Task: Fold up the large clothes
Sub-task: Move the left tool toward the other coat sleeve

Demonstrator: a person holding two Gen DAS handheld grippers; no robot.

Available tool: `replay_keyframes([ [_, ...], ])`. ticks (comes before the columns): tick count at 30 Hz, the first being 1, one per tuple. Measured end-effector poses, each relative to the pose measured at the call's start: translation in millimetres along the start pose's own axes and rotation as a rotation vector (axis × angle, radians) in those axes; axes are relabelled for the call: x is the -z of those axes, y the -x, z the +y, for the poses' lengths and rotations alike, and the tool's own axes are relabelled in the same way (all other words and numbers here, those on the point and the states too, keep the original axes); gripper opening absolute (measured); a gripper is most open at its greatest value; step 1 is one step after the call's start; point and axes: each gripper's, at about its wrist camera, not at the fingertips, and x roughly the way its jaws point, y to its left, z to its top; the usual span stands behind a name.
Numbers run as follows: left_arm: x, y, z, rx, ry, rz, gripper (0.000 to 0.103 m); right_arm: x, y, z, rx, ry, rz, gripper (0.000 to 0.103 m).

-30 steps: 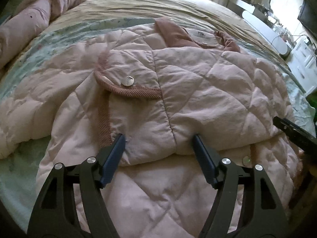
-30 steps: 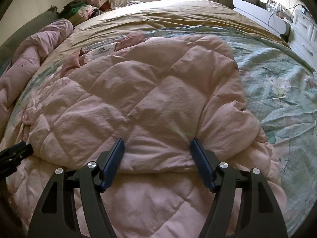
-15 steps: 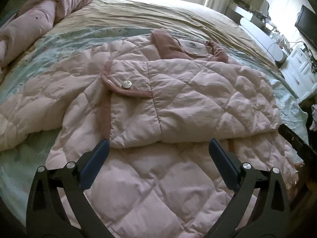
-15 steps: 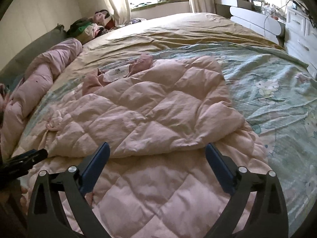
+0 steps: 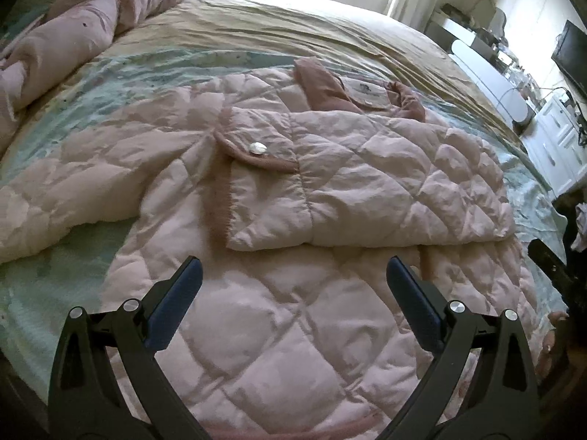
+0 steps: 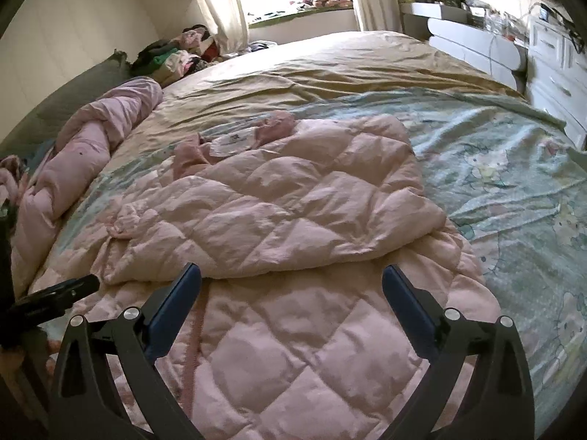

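A pale pink quilted jacket (image 5: 367,168) lies on the bed, its lower part folded up over the body. A pocket flap with a silver snap (image 5: 258,147) and a darker pink collar (image 5: 323,88) show. My left gripper (image 5: 293,278) is open and empty above the near flat part of the jacket. In the right wrist view the same jacket (image 6: 293,201) lies folded, and my right gripper (image 6: 291,282) is open and empty just short of the folded edge. The left gripper's tip (image 6: 55,297) shows at the left there.
The bed has a green patterned sheet (image 6: 513,183) and a tan cover (image 6: 330,69). A rolled pink quilt (image 5: 73,33) lies along the left. Piled clothes (image 6: 172,55) sit by the window. White drawers (image 6: 550,58) stand on the right.
Both grippers have opened wider, let go of the folded edge, and pulled back toward me. The folded part of the jacket stays on the body.
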Motion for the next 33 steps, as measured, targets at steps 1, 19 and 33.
replay_keyframes([
  [1, 0, 2, 3, -0.001, 0.005, 0.003, 0.094, 0, 1, 4, -0.002, 0.005, -0.003, 0.098],
  [19, -4, 46, 69, -0.081, 0.054, -0.081, 0.094, -17, 15, 111, -0.109, 0.162, -0.038, 0.099],
  [33, -11, 76, 130, -0.178, 0.122, -0.166, 0.094, -30, 20, 183, -0.188, 0.238, -0.066, 0.099],
])
